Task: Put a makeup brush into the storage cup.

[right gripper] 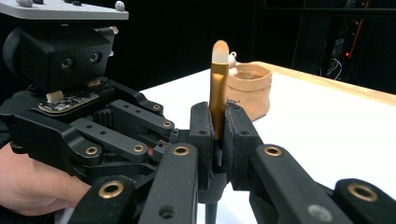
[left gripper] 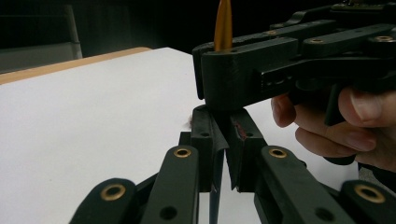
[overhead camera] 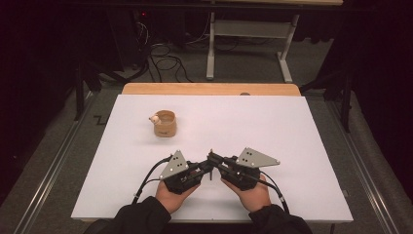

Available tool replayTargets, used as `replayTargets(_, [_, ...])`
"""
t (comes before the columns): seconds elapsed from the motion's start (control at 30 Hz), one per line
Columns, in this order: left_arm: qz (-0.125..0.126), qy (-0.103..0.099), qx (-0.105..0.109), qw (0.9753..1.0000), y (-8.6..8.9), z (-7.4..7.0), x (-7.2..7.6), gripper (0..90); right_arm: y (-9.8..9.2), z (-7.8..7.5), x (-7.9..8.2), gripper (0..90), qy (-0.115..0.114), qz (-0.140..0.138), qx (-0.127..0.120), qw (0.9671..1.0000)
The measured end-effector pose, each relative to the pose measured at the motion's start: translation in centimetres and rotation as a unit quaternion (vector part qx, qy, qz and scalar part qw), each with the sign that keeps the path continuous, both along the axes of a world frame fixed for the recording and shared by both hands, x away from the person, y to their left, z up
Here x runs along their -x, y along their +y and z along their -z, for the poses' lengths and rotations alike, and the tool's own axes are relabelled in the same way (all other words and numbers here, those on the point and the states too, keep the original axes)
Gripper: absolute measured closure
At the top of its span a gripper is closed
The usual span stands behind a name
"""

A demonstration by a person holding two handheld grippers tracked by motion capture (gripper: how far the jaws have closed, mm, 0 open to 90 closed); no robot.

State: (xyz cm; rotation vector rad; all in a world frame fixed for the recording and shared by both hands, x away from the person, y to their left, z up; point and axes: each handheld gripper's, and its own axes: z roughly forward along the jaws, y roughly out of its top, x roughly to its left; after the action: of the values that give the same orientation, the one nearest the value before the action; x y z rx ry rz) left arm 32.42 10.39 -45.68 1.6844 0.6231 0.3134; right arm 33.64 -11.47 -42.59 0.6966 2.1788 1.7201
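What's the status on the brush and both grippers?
Right gripper shut on brush, held upright, bristles up. Left gripper shut on its dark handle lower down. Tan cup sits apart, farther up the table. Nothing between.

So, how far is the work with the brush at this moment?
Done: the brush is off the table, upright. In hand: both the right gripper and the left gripper have their jaws closed on its handle, as in a handover. Left, probably: placing it in the tan pouch, which stands apart.
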Motion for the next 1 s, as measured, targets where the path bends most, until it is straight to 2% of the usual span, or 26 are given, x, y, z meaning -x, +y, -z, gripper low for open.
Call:
replayTargets(0.5, [-0.002, -0.004, 0.0, 1.0, 0.02, -0.05, 0.05, 82.9, -0.07, -0.01, -0.04, 80.6, 0.002, 0.002, -0.003, 1.0])
replayTargets(1.0, [-0.006, -0.006, -0.001, 1.0, 0.13, -0.1, 0.0, 83.0, -0.32, -0.31, -0.04, 70.3, 0.001, 0.0, -0.014, 0.9999])
